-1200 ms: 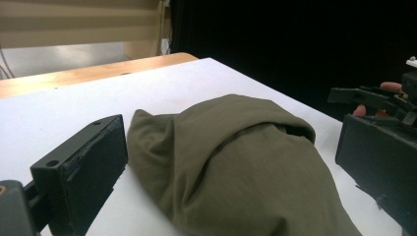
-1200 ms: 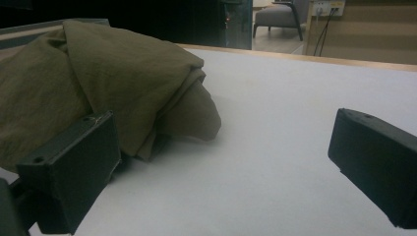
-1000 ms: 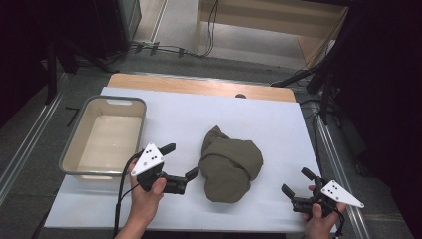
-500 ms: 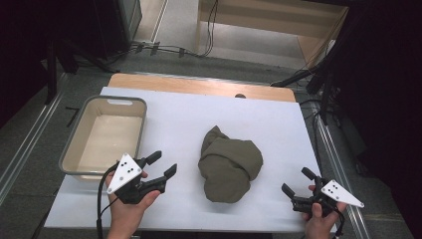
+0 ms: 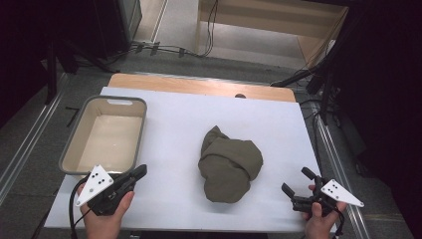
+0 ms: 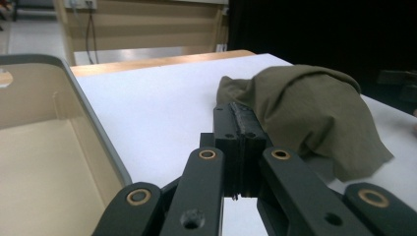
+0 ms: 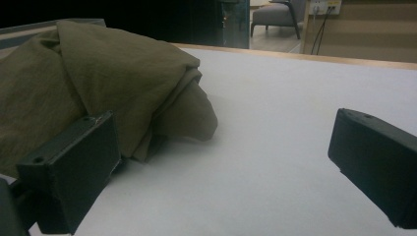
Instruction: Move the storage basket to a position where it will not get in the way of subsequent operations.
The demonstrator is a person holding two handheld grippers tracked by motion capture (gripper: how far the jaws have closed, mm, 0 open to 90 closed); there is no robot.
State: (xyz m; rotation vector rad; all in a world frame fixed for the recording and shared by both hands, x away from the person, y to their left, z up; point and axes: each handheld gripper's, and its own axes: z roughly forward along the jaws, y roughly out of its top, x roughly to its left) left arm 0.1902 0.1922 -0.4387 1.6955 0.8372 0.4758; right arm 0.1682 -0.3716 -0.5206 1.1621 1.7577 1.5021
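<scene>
A crumpled olive-green cloth [image 5: 230, 164] lies in a heap at the middle of the white table [image 5: 169, 119]. My left gripper [image 5: 141, 171] rests at the front left, beside the tub's near corner and well left of the cloth. Its jaws have just been closing and now stand shut with nothing between them; in the left gripper view they [image 6: 241, 110] point toward the cloth [image 6: 310, 108]. At the front right corner my right gripper [image 5: 297, 180] stands open and empty. In the right gripper view its jaws [image 7: 223, 147] face the cloth [image 7: 88, 73] without touching it.
A beige rectangular tub [image 5: 141, 134] with a grey rim stands at the table's left side, its inside bare; its rim [image 6: 93, 128] runs close by my left gripper. A wooden strip edges the table's far side. Cables lie on the floor beyond.
My left hand has drawn back leftward from beside the cloth to the front left corner, and its jaws have gone from wide apart to shut. The right gripper and the cloth have stayed put.
</scene>
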